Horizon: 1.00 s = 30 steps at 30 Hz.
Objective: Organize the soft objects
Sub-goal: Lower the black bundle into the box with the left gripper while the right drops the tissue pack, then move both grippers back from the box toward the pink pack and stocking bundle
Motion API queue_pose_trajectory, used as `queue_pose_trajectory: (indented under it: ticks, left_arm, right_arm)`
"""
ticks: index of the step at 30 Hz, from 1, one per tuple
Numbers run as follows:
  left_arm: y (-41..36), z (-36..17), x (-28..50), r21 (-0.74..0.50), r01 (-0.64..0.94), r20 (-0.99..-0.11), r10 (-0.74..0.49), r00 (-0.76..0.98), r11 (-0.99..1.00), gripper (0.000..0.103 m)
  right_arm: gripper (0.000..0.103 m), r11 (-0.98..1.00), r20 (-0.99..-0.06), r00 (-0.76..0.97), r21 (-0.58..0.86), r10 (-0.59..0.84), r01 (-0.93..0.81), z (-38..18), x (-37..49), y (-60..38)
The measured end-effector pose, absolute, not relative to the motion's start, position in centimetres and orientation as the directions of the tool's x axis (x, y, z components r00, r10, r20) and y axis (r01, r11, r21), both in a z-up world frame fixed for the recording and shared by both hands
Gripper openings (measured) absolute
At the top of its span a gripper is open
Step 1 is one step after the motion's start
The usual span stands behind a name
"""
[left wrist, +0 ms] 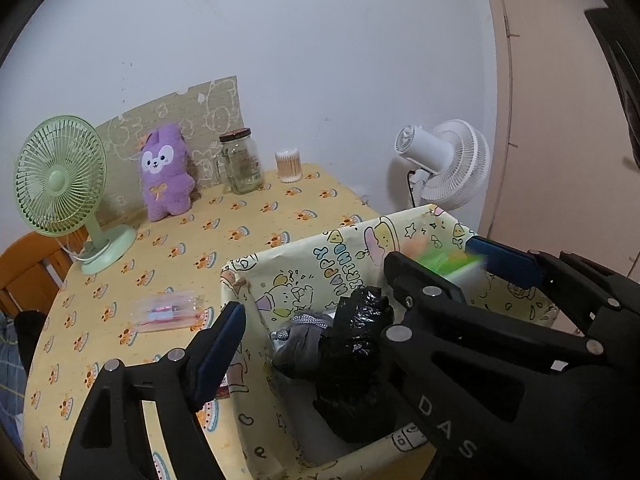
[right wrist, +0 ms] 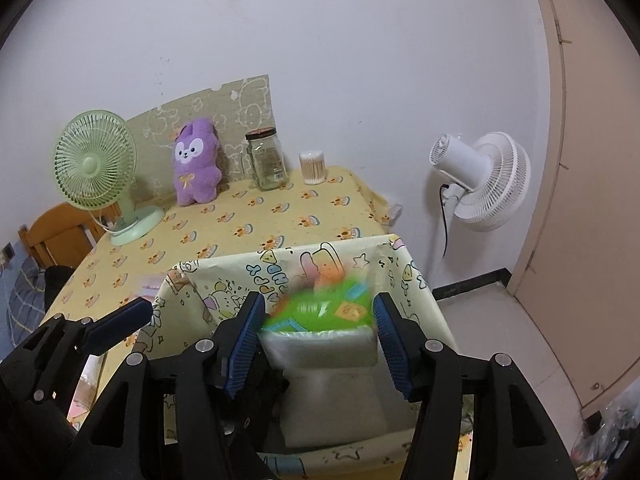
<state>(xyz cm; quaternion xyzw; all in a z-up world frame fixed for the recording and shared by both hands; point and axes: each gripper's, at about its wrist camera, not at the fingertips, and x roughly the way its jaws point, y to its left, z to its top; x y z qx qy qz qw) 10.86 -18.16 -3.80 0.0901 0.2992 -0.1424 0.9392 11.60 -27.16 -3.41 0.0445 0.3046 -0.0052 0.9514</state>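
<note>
A yellow cartoon-print box [left wrist: 344, 244] [right wrist: 224, 276] stands at the table's near edge. It holds a black crumpled bag [left wrist: 356, 344] and a grey soft item [left wrist: 300, 336]. A green-topped pack [right wrist: 320, 312], blurred by motion, hangs between my right gripper's [right wrist: 318, 340] open fingers over the box; it also shows in the left wrist view [left wrist: 452, 260]. My left gripper [left wrist: 360, 308] is open over the box's left side. A purple plush [left wrist: 164, 172] [right wrist: 196, 164] sits at the table's back.
A green fan [left wrist: 60, 180] stands at the table's left. A glass jar [left wrist: 242, 160] and a cotton swab tub [left wrist: 288, 165] stand at the back. A clear pink packet [left wrist: 168, 312] lies on the cloth. A white fan [right wrist: 480, 180] stands right of the table.
</note>
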Motion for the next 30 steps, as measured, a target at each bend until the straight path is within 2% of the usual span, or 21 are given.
queue_pose_trajectory:
  ticks: [2, 4, 17, 30]
  left_arm:
    - [-18.1, -3.9, 11.2, 0.074, 0.322, -0.595, -0.218, 0.774, 0.944, 0.084]
    - [-18.0, -3.9, 11.2, 0.072, 0.323, -0.592, -0.220, 0.775, 0.944, 0.089]
    - [-16.9, -3.5, 10.4, 0.053, 0.327, -0.581, -0.237, 0.779, 0.944, 0.092]
    - [-13.8, -1.6, 8.2, 0.040, 0.307, -0.529, -0.240, 0.814, 0.951, 0.093]
  right_arm:
    - [0.086, 0.996, -0.582, 0.813, 0.077, 0.007, 0.047, -3.4, 11.8, -27.1]
    - [0.095, 0.995, -0.564, 0.826, 0.079, -0.007, 0.062, -3.4, 11.6, -27.1]
    - [0.098, 0.995, -0.566, 0.823, 0.052, -0.046, 0.091, -2.9, 10.6, -26.0]
    - [0.098, 0.997, -0.522, 0.852, 0.030, -0.047, 0.073, -1.0, 8.5, -23.0]
